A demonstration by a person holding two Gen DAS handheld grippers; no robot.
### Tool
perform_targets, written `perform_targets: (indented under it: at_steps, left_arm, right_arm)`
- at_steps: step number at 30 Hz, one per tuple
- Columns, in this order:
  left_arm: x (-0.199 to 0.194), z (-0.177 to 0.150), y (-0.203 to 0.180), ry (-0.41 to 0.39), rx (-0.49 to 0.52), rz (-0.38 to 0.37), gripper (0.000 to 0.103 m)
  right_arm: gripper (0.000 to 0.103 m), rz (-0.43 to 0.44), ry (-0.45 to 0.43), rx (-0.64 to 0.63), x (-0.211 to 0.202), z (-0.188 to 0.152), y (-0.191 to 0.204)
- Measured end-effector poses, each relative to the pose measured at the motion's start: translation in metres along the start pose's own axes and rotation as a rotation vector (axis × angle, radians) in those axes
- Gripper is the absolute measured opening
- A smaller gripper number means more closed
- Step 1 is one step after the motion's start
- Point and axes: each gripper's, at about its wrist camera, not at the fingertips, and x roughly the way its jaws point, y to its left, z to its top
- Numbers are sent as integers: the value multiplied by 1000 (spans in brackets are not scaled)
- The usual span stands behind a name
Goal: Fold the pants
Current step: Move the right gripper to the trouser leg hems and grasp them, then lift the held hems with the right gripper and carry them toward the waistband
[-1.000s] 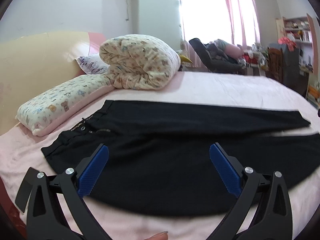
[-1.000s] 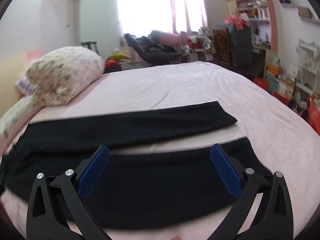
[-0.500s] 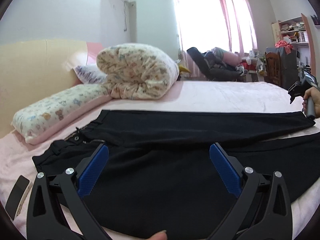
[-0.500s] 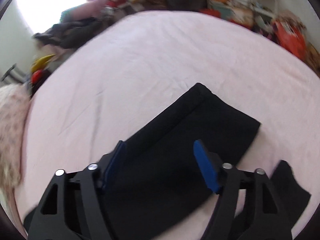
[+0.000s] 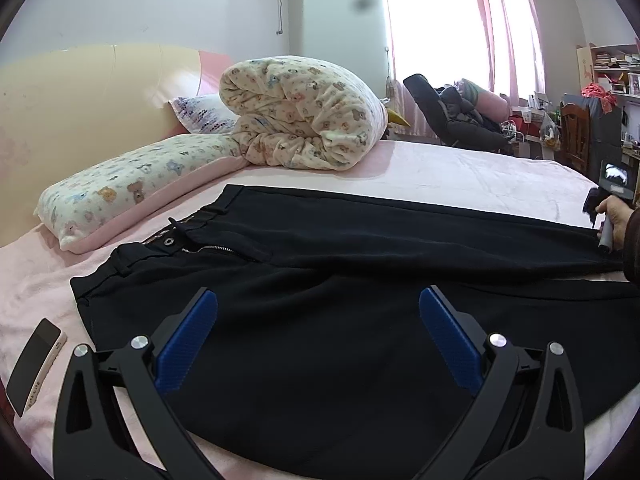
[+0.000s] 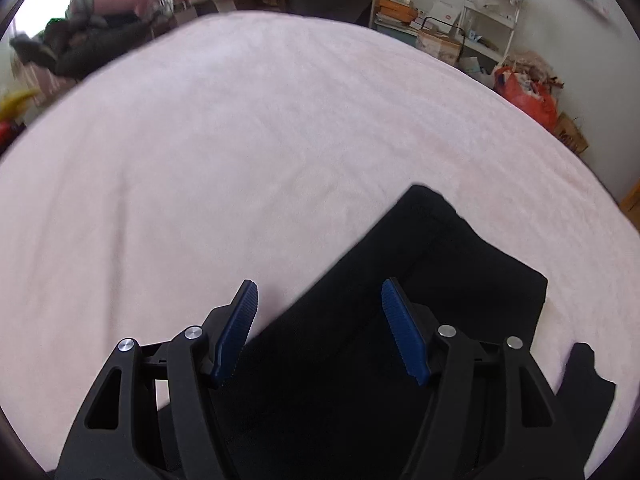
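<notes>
Black pants lie flat on the pink bed, waistband and zipper at the left, both legs running right. My left gripper hovers open over the near leg's thigh, touching nothing. In the right wrist view my right gripper points down at the far leg's hem end. Its jaws are closing; the leg's long edge runs between the blue pads, which do not press on it. The near leg's hem shows at lower right. A person's hand holds that gripper at the far leg's end.
A bear-print pillow and a rolled quilt lie by the headboard. A phone rests on the sheet left of the waistband. A chair piled with clothes, shelves and an orange bag stand beyond the bed.
The right gripper swung right and tipped down onto the far leg's hem, its jaws narrowing. The left gripper sank slightly toward the pants, still wide open.
</notes>
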Motion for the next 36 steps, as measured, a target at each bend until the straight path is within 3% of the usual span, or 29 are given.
perform_targets:
  at_steps: [4,6,7,12,20,24,31,36]
  left_arm:
    - [1,0,-4,0,21,18,101]
    - [0,0,-6,-7,33,21,101]
    - [-1,0,-6,-8,37,19,101]
    - [2,-1,-9,25,68,-19,101]
    - [7,-1,-4,48,47,-67,101]
    - [2,0,1,27,7,-66,101]
    - [-20,3,4,-37,-39,-86,101]
    - [-32,7,9,-80,-72,-87,101]
  right_arm:
    - [53,3,-34,8,4,-9,-7]
    - [34,8,-38,19,3,-9,-12]
    - [29,19,-38,31,2,-8,-15]
    - [8,208,-6,151,1,-8,-52]
    - [6,581,-8,341,-33,-31,-130]
    - [6,695,-40,337,-63,-55,-170]
    - [5,799,-64,330,-111,-118,-228]
    - [5,815,-59,340,-121,-165,-258]
